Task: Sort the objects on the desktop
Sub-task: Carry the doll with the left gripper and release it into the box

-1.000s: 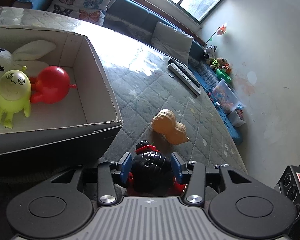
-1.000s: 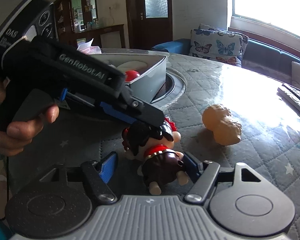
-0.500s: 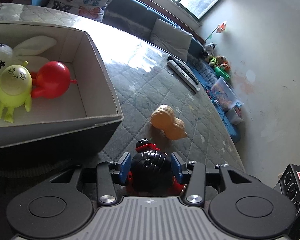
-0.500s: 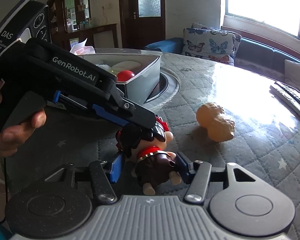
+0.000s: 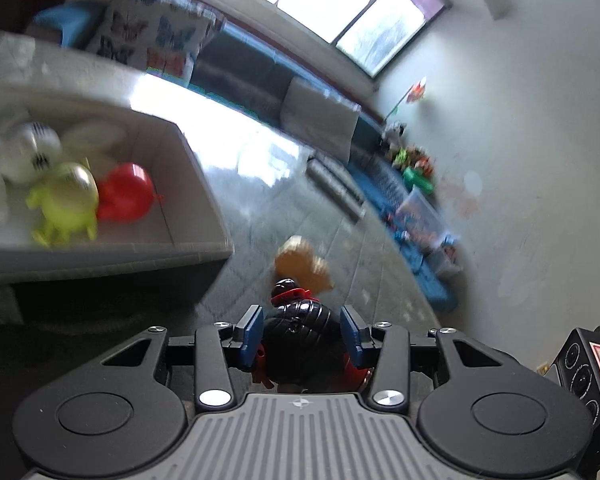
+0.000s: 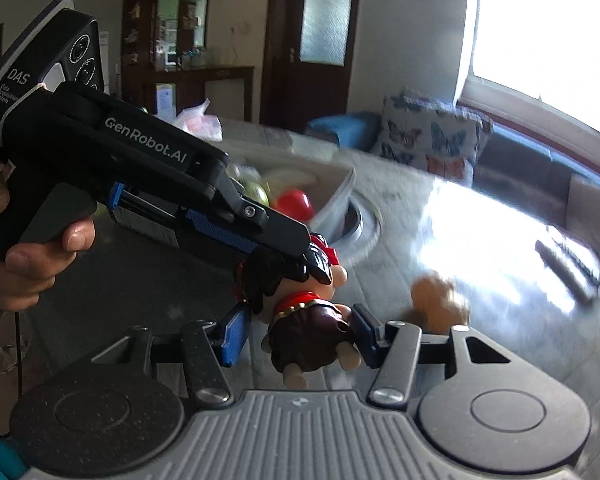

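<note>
Black-haired doll [image 6: 300,304] clamped by its head in left jaws, body between released right jaws

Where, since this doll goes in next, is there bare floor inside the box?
Between the red toy and the right wall of the box, plus a strip along the near wall. The left is crowded with the white plush and green toy.

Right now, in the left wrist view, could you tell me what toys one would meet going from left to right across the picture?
White plush toy → yellow-green figure → red round toy, all three in the box → black-haired doll in the left gripper, with the peanut-shaped toy just beyond it.
</note>
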A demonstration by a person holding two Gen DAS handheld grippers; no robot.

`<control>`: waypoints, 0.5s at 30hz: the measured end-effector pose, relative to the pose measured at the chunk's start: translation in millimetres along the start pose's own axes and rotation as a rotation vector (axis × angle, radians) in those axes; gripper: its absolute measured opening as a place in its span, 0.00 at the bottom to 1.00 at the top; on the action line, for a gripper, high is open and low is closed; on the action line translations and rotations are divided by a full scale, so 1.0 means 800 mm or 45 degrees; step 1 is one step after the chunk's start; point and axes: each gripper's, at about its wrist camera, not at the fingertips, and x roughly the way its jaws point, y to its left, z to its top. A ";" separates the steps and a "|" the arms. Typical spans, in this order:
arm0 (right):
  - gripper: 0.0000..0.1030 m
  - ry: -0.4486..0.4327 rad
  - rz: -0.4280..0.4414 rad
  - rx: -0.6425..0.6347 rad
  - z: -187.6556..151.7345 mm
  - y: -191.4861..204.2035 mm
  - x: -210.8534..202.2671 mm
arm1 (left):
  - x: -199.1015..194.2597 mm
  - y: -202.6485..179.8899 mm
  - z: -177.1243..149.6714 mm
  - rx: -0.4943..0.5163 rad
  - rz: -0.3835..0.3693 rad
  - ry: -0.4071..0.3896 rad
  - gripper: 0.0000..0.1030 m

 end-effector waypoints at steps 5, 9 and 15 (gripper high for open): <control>0.53 -0.064 0.007 -0.069 0.036 0.016 0.004 | -0.033 0.017 0.034 -0.029 0.013 -0.118 0.44; 0.52 -0.109 0.032 -0.102 0.073 0.024 0.034 | -0.042 0.042 0.067 -0.041 0.056 -0.182 0.44; 0.52 -0.082 0.090 -0.080 0.102 0.026 0.096 | -0.029 0.096 0.102 -0.137 0.111 -0.184 0.44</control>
